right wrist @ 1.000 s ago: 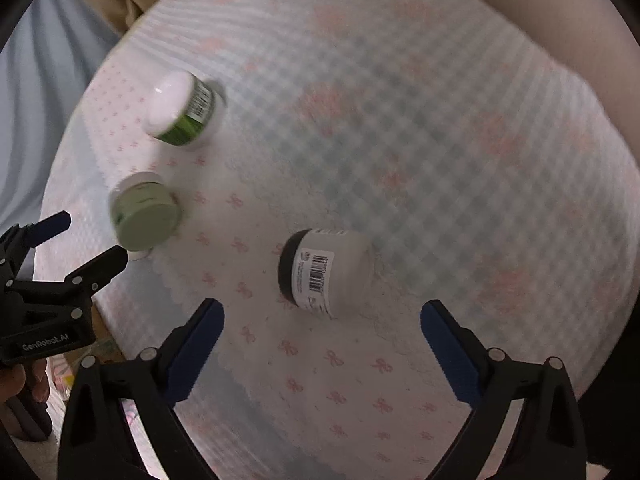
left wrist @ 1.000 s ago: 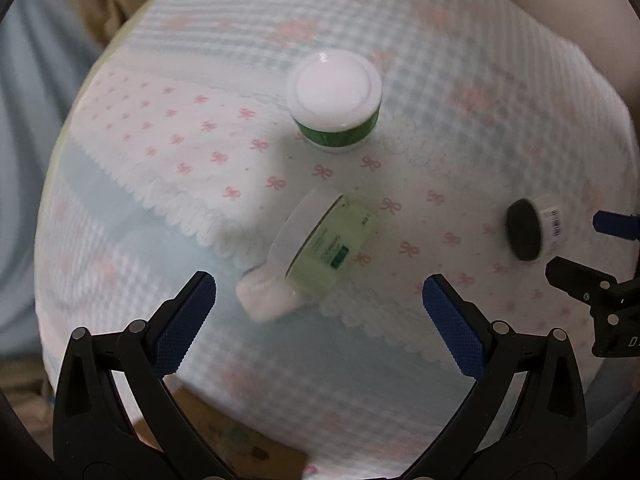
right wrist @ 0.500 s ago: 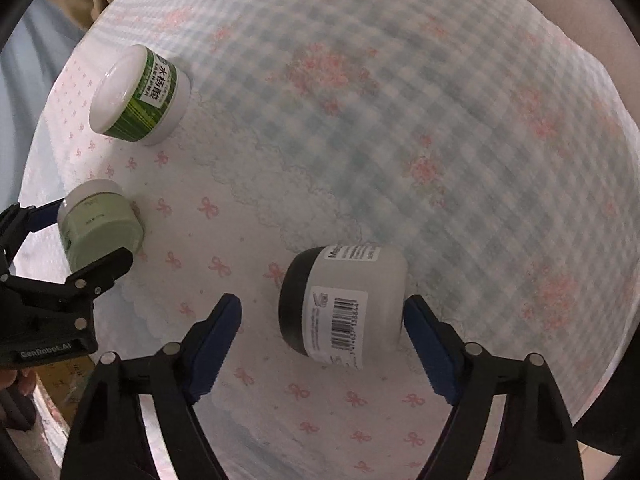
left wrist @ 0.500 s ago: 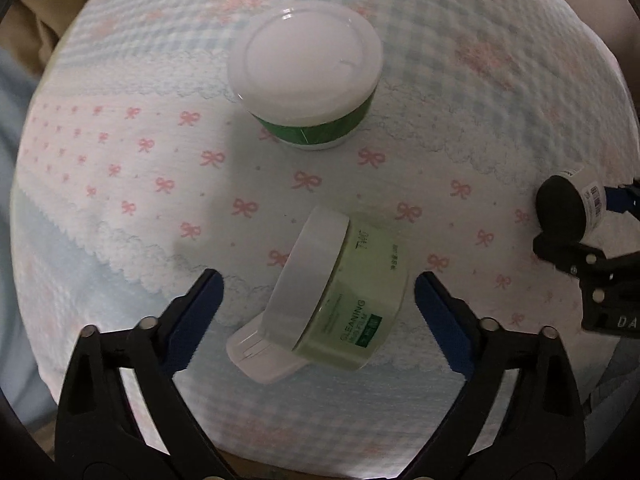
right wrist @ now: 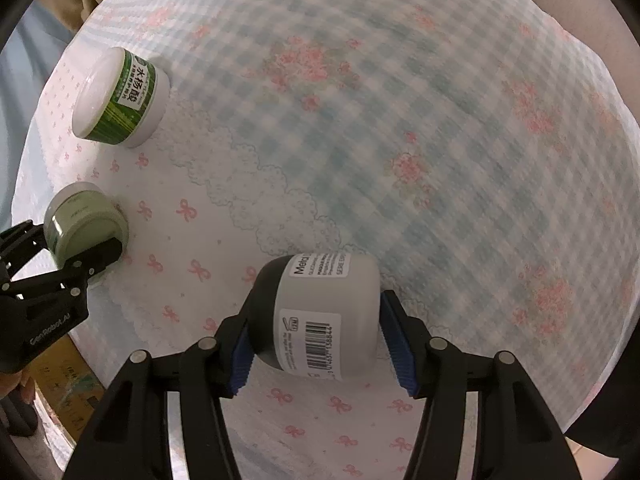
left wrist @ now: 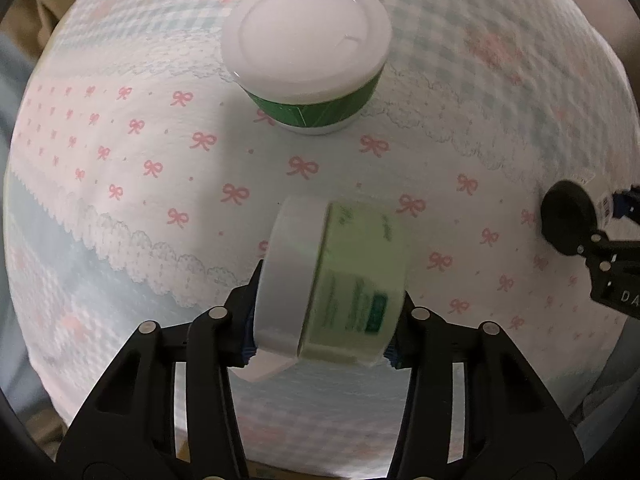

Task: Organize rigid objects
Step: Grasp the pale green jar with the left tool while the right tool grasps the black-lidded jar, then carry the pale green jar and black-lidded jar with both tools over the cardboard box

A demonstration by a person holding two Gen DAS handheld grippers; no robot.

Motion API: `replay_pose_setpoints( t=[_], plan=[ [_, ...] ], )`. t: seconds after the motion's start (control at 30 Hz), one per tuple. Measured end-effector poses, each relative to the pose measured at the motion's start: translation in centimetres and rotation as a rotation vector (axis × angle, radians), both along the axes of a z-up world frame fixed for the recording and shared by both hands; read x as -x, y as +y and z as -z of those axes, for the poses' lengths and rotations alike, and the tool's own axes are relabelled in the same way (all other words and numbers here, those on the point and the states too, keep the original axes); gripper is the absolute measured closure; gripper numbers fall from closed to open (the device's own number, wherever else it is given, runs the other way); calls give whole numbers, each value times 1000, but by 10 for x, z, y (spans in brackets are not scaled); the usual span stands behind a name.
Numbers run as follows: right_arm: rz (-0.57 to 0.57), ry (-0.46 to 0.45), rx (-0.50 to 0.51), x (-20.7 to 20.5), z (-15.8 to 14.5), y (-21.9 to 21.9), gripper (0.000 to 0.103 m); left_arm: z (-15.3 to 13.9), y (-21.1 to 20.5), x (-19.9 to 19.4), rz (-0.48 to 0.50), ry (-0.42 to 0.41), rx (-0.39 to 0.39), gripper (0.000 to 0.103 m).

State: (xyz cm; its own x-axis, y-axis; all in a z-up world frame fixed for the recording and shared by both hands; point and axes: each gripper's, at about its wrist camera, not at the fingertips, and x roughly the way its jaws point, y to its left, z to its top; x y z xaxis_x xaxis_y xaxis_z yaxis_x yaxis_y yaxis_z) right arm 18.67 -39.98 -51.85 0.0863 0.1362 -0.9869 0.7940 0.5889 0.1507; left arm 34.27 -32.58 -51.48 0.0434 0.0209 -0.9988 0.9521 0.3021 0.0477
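Observation:
A pale green jar with a white lid lies on its side on the patterned cloth, and my left gripper is shut on it, one finger on the lid end and one on the base. It also shows in the right wrist view. A grey jar with a black lid and barcode label lies on its side, and my right gripper is shut on it. Its black lid shows in the left wrist view. A white-lidded jar with a dark green band stands upright behind, also in the right wrist view.
The cloth with pink bows and blue checks covers a soft surface whose edge falls away at the left and front. A cardboard box sits below that edge at the lower left.
Both grippers have moved forward onto their jars and gone from wide open to closed on them. The jars fill more of each view.

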Motion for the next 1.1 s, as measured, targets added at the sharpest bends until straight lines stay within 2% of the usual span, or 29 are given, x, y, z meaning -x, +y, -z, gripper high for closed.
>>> replay_pose_setpoints(
  t=[0.13,0.23,0.43,0.6,0.77,0.8,0.93,1.1],
  plan=[
    [-8,-12,-10,3,-2,-6,50,-7,1,-6,-36,0,9,63],
    [-18,-25,-7,9,-18,-8,50,-13,3,-10,-71,3,23,64],
    [-37,-64,2,8,-44,-5,50,-50,11,-28,-163,7,102,64],
    [-99,-107,55,4,-86,0,50,-105,25,-29,-257,-18,215,64],
    [-187,-166,125,-1,-133,8,51,-163,51,3,-362,-49,332,64],
    [-203,-178,136,2,-137,7,51,-175,62,6,-386,-54,356,64],
    [-279,-246,184,1,-190,24,51,-214,92,28,-461,-86,424,64],
    [-365,-330,213,-1,-240,59,51,-258,158,43,-565,-125,496,64]
  ],
)
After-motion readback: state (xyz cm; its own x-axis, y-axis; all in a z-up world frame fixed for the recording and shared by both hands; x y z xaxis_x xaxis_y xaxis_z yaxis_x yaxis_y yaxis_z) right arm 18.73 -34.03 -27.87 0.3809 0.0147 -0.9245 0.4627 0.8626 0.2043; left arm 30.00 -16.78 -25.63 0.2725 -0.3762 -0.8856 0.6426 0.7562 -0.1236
